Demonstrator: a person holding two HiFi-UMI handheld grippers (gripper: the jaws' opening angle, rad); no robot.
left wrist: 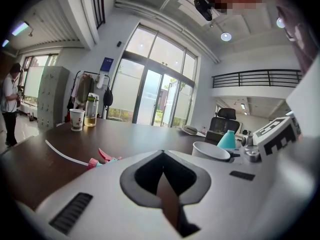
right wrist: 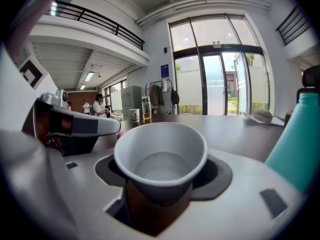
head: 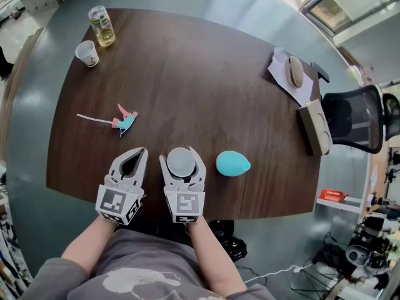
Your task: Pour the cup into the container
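The white paper cup (head: 180,160) stands upright between the jaws of the right gripper (head: 180,153), which grasps it around its lower wall; its thin rolled rim rises above the smooth grey-white jaw shells. It is close to the near edge of the dark brown wooden table (head: 206,74). Just to its left, the left gripper (head: 141,151) is clenched, tips meeting, with nothing held. Just right of the cup lies a smooth teal egg-shaped object (head: 232,163), apart from it. Further left is a pink-and-teal plastic spray trigger (head: 125,120) with a thin white tube. Well apart, at the far left corner, stand a second paper cup (head: 87,53) and a clear jar of yellowish liquid (head: 101,25).
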